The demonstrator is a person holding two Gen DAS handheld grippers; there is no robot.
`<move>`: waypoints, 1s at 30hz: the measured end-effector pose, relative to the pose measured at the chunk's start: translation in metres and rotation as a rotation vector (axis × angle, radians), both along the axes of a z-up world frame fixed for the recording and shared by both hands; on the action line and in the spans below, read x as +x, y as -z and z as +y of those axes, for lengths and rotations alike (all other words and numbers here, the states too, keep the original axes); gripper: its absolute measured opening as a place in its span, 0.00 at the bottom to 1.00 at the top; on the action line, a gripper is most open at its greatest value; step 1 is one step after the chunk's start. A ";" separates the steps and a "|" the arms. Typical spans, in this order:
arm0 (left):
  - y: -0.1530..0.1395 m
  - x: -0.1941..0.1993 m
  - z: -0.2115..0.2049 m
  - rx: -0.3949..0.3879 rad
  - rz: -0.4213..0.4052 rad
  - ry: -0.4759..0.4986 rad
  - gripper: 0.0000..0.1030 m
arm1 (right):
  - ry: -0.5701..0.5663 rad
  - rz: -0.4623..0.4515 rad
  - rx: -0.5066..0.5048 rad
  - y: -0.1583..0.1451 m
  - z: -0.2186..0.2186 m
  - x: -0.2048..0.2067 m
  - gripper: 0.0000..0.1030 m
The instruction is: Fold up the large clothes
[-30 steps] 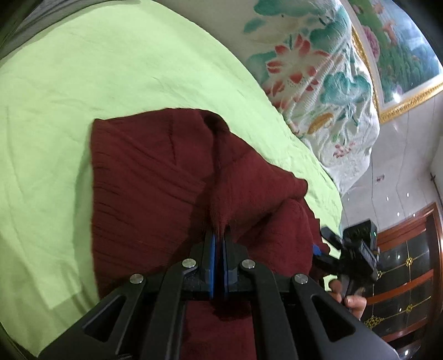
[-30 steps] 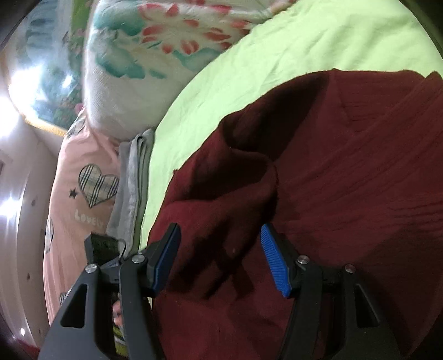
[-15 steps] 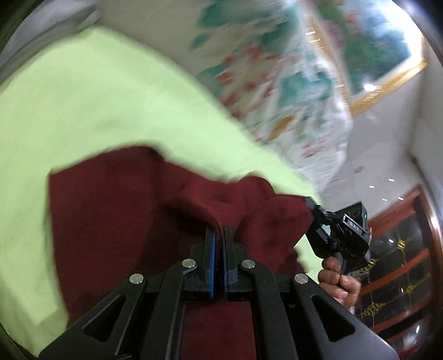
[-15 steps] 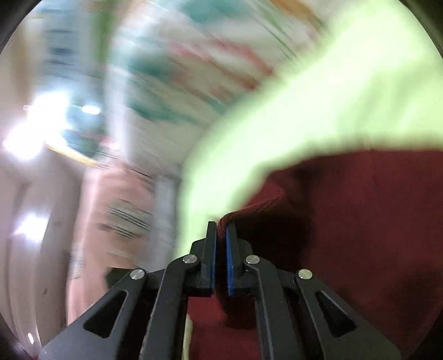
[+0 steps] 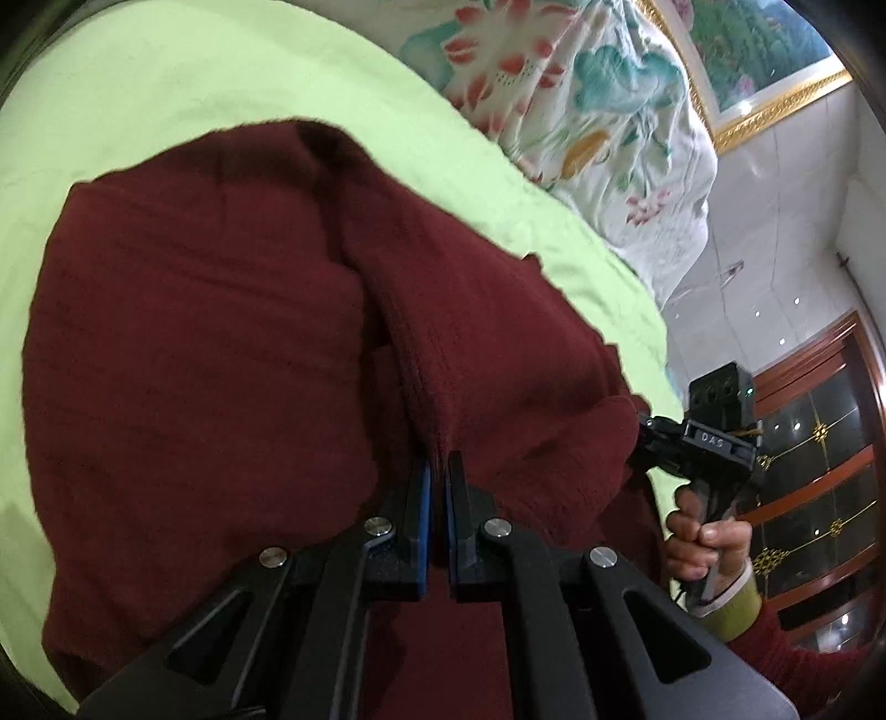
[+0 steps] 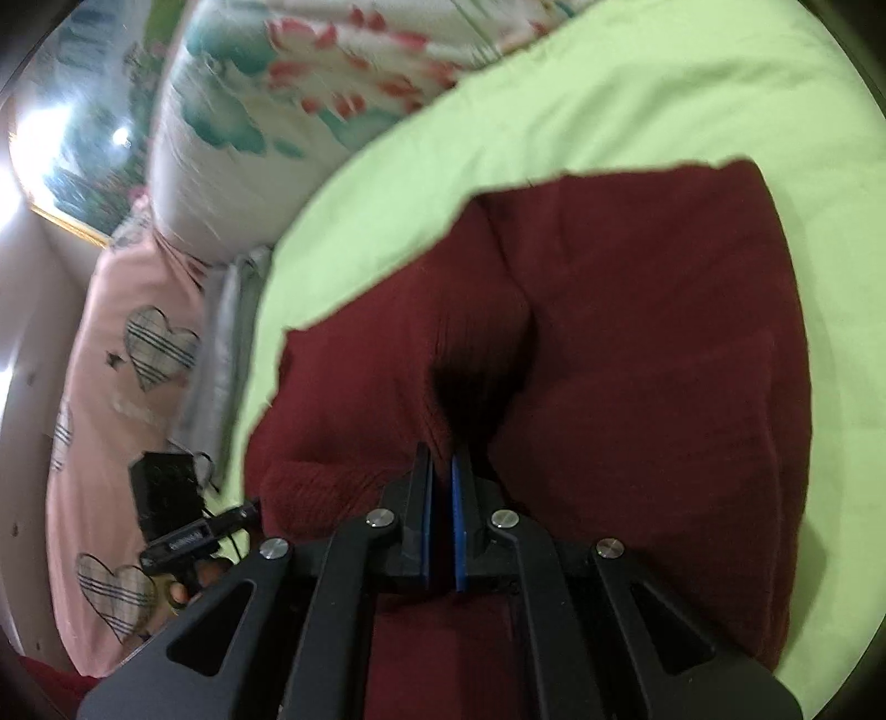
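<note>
A dark red knitted garment (image 5: 210, 354) lies bunched on a light green bed sheet (image 5: 166, 94). My left gripper (image 5: 438, 471) is shut on a raised fold of the garment, which runs up from between the blue pads. In the right wrist view the same garment (image 6: 653, 343) spreads over the sheet (image 6: 637, 105), and my right gripper (image 6: 441, 459) is shut on another pinched ridge of it. The right gripper's body and the hand holding it show at the right edge of the left wrist view, and the left gripper's body at the lower left of the right wrist view.
A floral quilt (image 5: 581, 94) is piled at the head of the bed. A pink pillow with checked hearts (image 6: 133, 354) lies beside the sheet. A framed painting (image 5: 758, 50) hangs on the wall, and a dark wooden cabinet (image 5: 814, 471) stands at the right.
My right gripper went from wide open over the garment to shut on a fold of it. Both grippers swung with the cloth, and the garment now bulks closer under them.
</note>
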State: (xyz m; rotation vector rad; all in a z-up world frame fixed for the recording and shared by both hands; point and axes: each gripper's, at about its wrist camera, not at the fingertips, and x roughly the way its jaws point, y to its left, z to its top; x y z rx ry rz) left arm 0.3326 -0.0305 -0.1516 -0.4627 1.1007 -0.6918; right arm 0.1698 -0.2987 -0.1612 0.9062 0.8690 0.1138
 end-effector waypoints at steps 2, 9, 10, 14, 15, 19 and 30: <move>0.001 0.001 -0.001 0.006 0.010 -0.001 0.04 | -0.014 0.054 -0.072 -0.006 0.005 0.001 0.08; -0.006 -0.002 -0.015 0.092 -0.018 -0.005 0.04 | 0.049 -0.096 -0.207 -0.058 0.031 -0.005 0.10; -0.006 -0.003 -0.016 0.107 -0.020 -0.007 0.04 | 0.011 -0.090 -0.184 -0.054 0.038 0.002 0.11; -0.009 -0.006 -0.018 0.148 -0.010 -0.004 0.07 | -0.069 0.094 -0.163 -0.005 0.057 0.020 0.10; -0.009 -0.008 -0.019 0.157 -0.003 0.001 0.09 | -0.070 0.141 -0.151 0.009 0.058 0.018 0.10; -0.013 -0.017 -0.022 0.196 0.003 0.002 0.15 | -0.041 0.090 -0.130 0.001 0.054 0.003 0.11; -0.051 -0.147 0.028 0.267 -0.069 -0.077 0.56 | 0.061 -0.090 -0.152 -0.066 0.033 -0.115 0.42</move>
